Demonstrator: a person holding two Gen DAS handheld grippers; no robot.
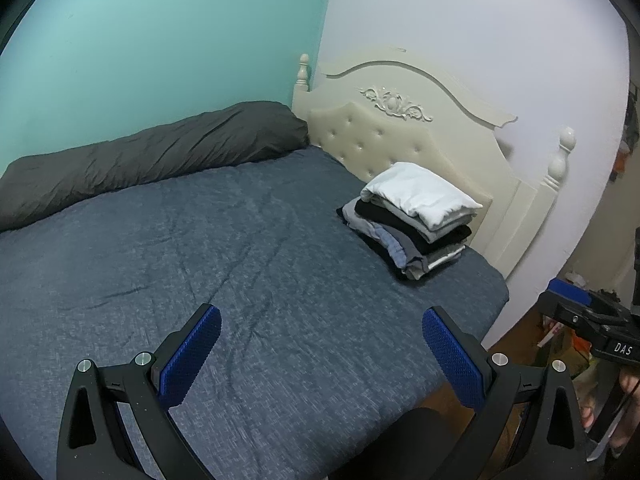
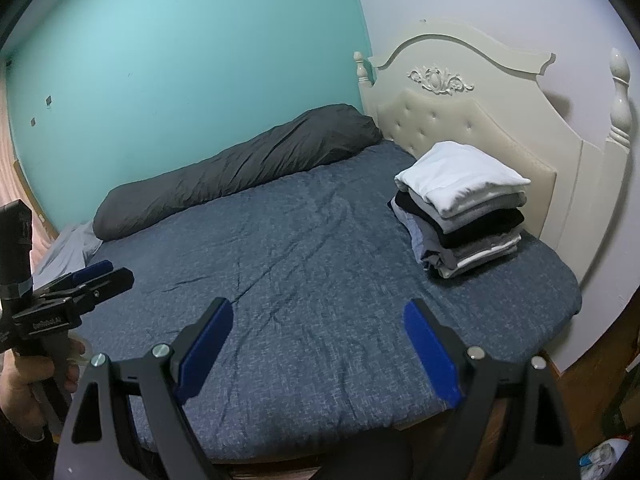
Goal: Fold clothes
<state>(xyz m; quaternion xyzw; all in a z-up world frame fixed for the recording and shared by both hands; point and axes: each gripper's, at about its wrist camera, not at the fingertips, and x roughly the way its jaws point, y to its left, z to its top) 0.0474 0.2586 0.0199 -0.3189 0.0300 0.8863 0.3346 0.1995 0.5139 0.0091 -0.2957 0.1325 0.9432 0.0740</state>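
Observation:
A stack of folded clothes (image 1: pixel 416 220) (image 2: pixel 464 206), white on top with grey, black and blue layers below, sits on the blue bedspread (image 1: pixel 240 248) (image 2: pixel 304 248) by the headboard. My left gripper (image 1: pixel 322 320) hovers open above the near edge of the bed, nothing between its blue pads. My right gripper (image 2: pixel 318 314) is also open and empty above the bed's near edge. Each gripper shows in the other's view, the right one (image 1: pixel 580 308) at the right edge, the left one (image 2: pixel 92 276) at the left, held by a hand (image 2: pixel 24 388).
A long dark grey pillow (image 1: pixel 152 156) (image 2: pixel 236 168) lies along the teal wall. The cream tufted headboard (image 1: pixel 404 128) (image 2: pixel 472 120) stands behind the stack. Wooden floor and clutter (image 1: pixel 568 360) lie to the right of the bed. A light blue cloth (image 2: pixel 68 248) shows at the far left.

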